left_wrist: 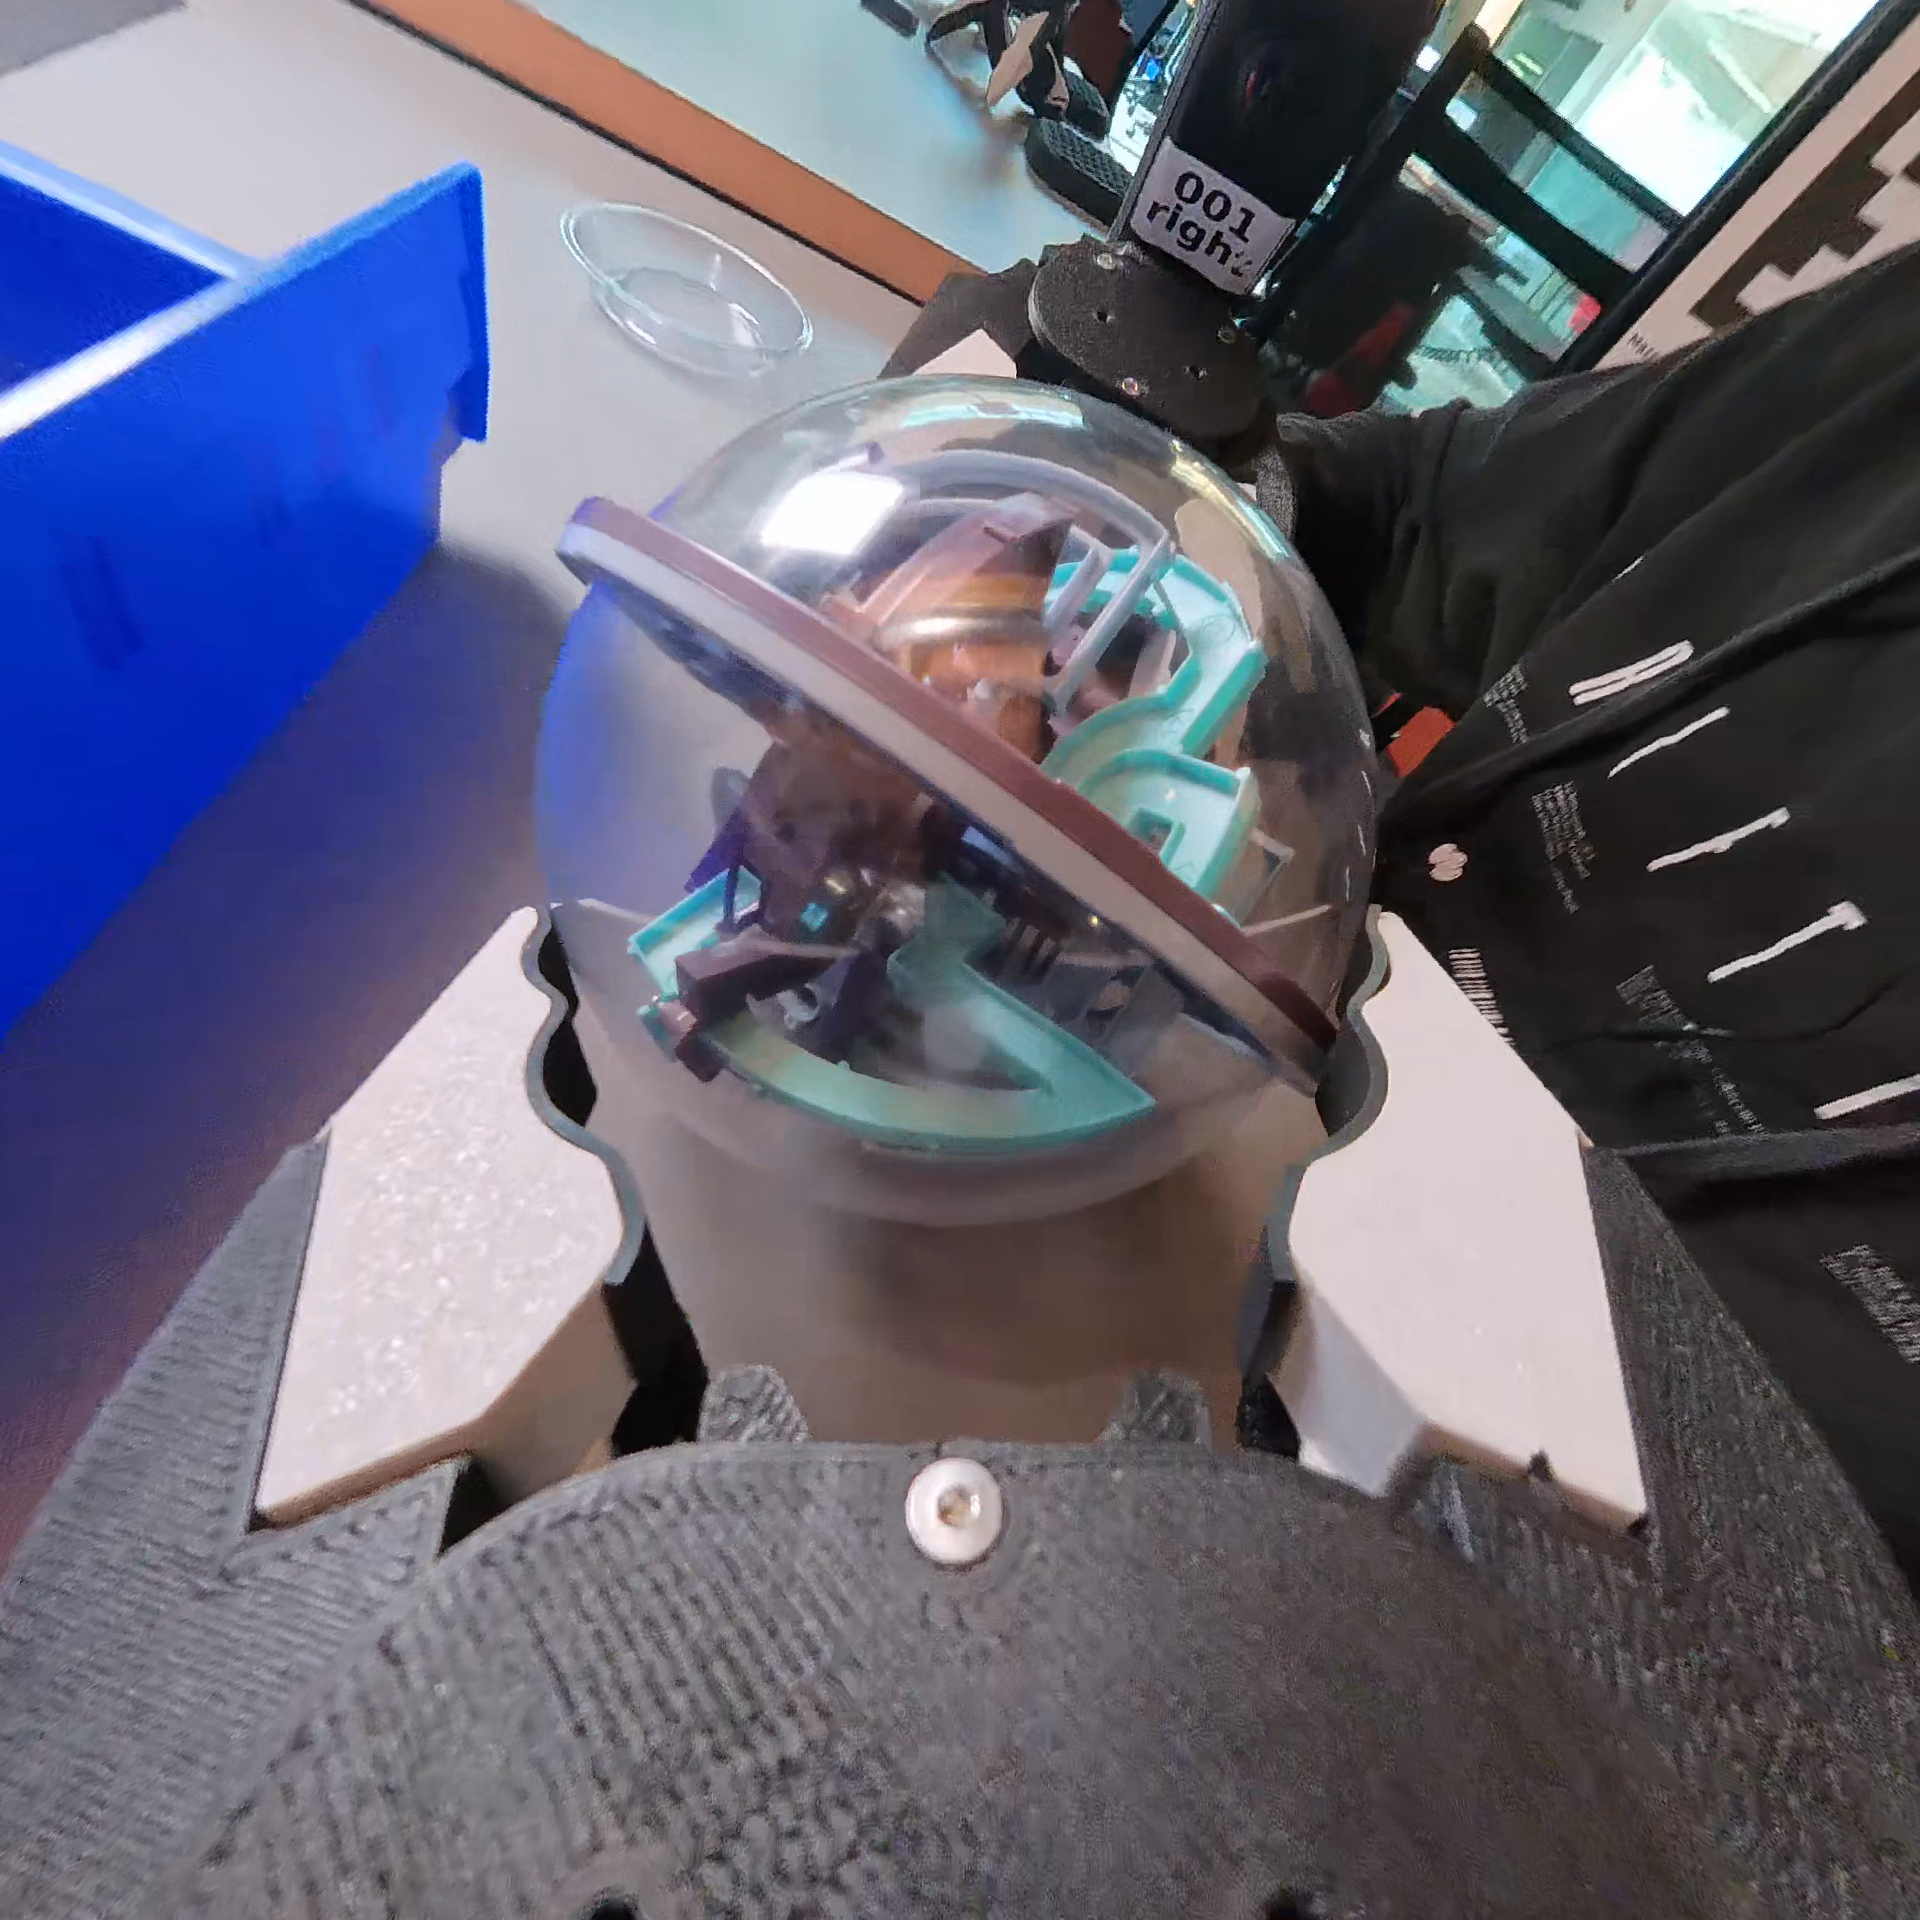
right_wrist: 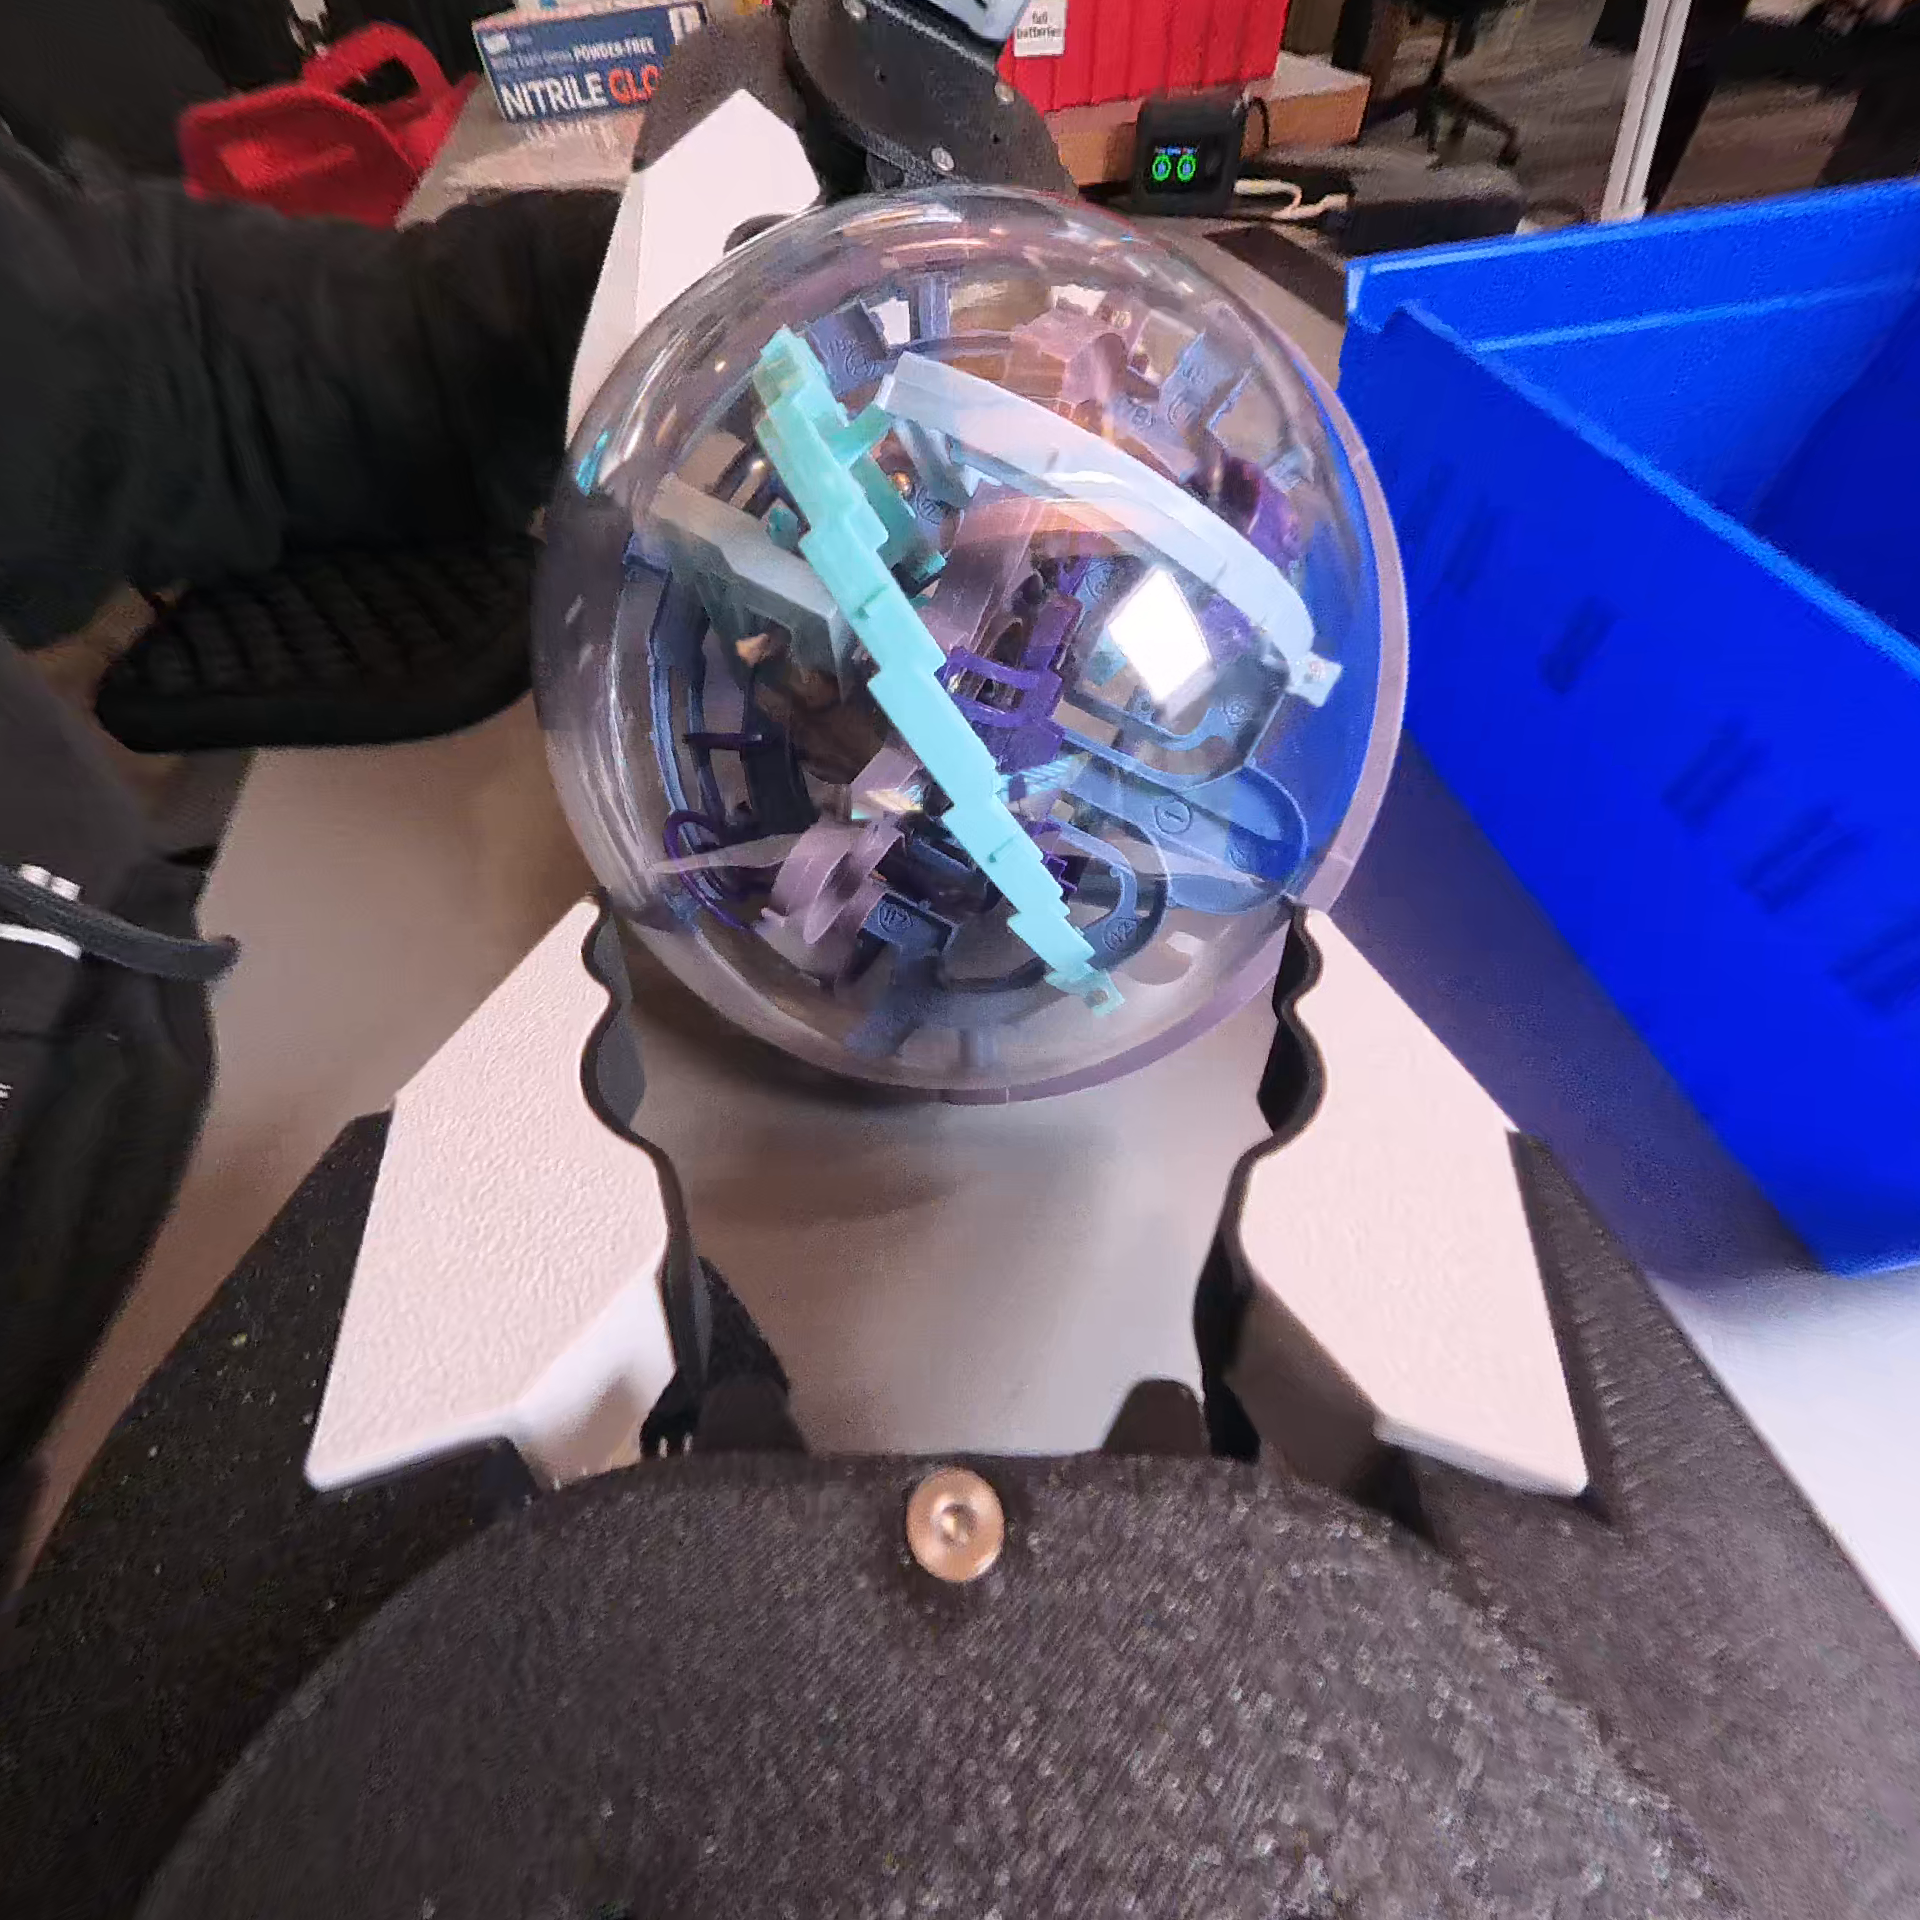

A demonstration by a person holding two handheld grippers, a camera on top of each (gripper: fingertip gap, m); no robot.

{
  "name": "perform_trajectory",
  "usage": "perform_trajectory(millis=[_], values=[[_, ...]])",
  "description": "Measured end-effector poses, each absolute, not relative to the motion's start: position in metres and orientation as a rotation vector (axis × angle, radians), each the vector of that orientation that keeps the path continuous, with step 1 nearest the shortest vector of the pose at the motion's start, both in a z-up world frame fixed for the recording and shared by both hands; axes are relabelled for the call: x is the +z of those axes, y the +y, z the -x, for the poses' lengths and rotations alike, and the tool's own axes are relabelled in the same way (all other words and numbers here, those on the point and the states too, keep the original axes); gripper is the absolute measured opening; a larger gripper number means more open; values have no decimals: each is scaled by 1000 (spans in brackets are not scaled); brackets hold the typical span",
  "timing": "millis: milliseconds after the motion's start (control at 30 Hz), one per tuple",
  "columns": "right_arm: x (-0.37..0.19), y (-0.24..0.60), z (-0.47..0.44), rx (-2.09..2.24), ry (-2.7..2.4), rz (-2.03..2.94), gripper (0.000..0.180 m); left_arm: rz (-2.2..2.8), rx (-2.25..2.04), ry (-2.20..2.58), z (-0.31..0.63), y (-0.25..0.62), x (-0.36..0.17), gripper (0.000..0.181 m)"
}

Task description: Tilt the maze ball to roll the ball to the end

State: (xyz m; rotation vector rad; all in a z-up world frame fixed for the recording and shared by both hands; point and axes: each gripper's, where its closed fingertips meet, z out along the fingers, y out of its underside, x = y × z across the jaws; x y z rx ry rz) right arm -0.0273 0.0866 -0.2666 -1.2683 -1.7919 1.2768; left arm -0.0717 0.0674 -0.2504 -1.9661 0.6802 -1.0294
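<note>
The maze ball (left_wrist: 951,800) is held mid-frame, tilted, clamped from opposite sides between the wide-spread jaws of left gripper (left_wrist: 956,997) and right gripper (right_wrist: 951,956) — tilting is judged underway, the inner ball's position cannot be told.

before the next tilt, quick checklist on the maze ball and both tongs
1. Left tongs gripping the maze ball: ok, both fingers touch its lower sides.
2. Right tongs gripping it from the opposite side: ok.
3. Maze ball lifted off the table: ok, shadow beneath it.
4. Small ball's position on the track: cannot tell, blurred.
5. Blue bin clearance: not ok, close beside the sphere.
6. Glass dish out of the way: ok, well behind.
</note>
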Motion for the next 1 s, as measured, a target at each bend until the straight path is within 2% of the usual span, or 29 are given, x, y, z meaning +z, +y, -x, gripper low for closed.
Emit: perform_trajectory(millis=[267,533,800,1000], values=[[-257,85,22,1623,-1658,1580,121,2095,-1467,415,68,64,-255,143],[-253,88,16,1791,-1569,1687,120,2162,-1686,301,59,58,-258,143],[-278,79,13,1519,-1763,1473,112,2139,-1319,432,64,73,-245,143],[-285,79,15,1276,-1824,1286,112,2070,-1041,634,60,68,-239,143]])
